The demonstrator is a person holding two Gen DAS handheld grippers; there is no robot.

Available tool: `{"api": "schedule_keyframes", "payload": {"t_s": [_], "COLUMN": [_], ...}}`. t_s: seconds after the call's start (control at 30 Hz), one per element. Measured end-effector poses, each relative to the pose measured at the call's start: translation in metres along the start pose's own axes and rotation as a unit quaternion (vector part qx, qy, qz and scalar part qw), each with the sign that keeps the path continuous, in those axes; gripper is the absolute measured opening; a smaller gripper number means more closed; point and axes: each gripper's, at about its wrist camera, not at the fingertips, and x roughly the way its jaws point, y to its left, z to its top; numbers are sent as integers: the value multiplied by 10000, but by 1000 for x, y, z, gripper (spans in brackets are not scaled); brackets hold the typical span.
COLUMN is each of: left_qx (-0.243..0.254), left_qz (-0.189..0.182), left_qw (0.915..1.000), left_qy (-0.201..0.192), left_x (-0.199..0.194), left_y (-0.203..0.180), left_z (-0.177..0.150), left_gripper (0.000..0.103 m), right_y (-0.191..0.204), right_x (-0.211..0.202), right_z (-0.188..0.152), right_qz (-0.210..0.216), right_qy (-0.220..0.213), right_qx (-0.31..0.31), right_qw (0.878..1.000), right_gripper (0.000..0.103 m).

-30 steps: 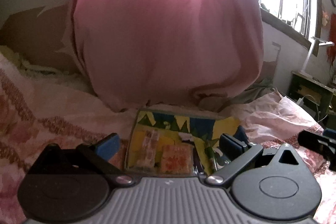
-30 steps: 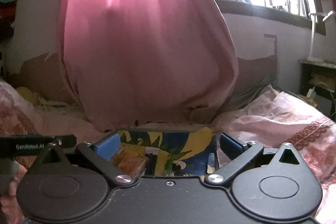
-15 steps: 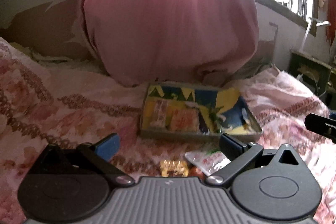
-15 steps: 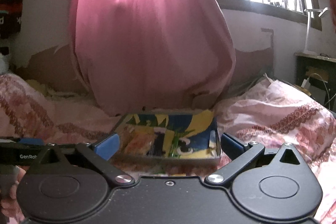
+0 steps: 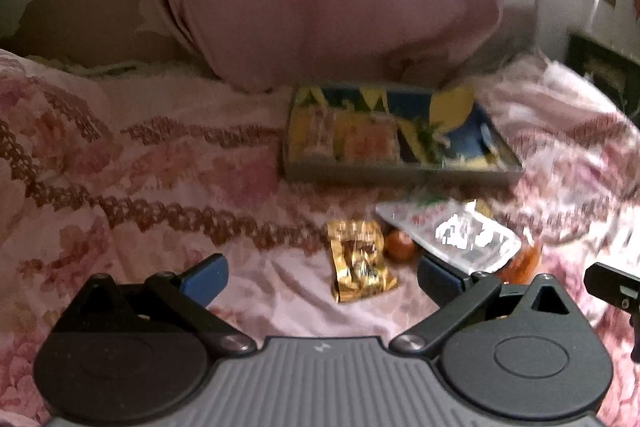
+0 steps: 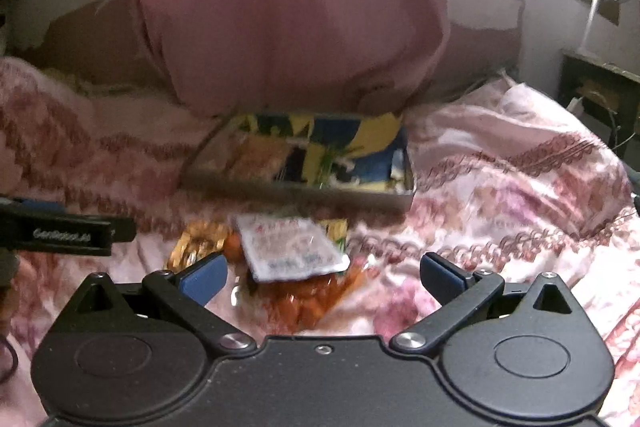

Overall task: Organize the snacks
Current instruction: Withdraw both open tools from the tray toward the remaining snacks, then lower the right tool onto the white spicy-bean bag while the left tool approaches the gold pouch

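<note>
Both grippers hang with jaws spread wide and empty: the left gripper [image 5: 318, 277] low in its frame over a crinkled gold foil snack packet [image 5: 359, 254], the right gripper [image 6: 323, 277] low in its frame over a flat white-and-clear snack pouch [image 6: 291, 245] and an orange bag of snacks [image 6: 310, 297]. Mid-frame, a shallow grey tray with a yellow-and-blue liner [image 5: 400, 175] on the pink floral bedspread [image 5: 120, 167] already holds at least two packets; three or more remain loose outside, so sorting looks partly done.
</note>
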Motion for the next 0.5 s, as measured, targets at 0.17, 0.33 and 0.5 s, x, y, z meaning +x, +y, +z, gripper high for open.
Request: {"api": "schedule_keyframes", "payload": {"t_s": [0.17, 0.33, 0.5], "left_qx": [197, 200, 163], "left_qz": [57, 99, 133], "left_qw": [9990, 9984, 9978], "left_qy": [391, 528, 624], "left_x": [13, 19, 23], "left_y": [-5, -5, -3], "left_z": [-4, -5, -5], "left_gripper": [103, 103, 103], "right_y": [5, 4, 0], "right_x": [11, 19, 25], "right_z": [-6, -8, -7], "right_qz": [32, 89, 134], "right_qy": [252, 404, 525], "right_qx": [-71, 15, 127], "right_qw": [9997, 9991, 9985], "right_gripper": [102, 102, 102]}}
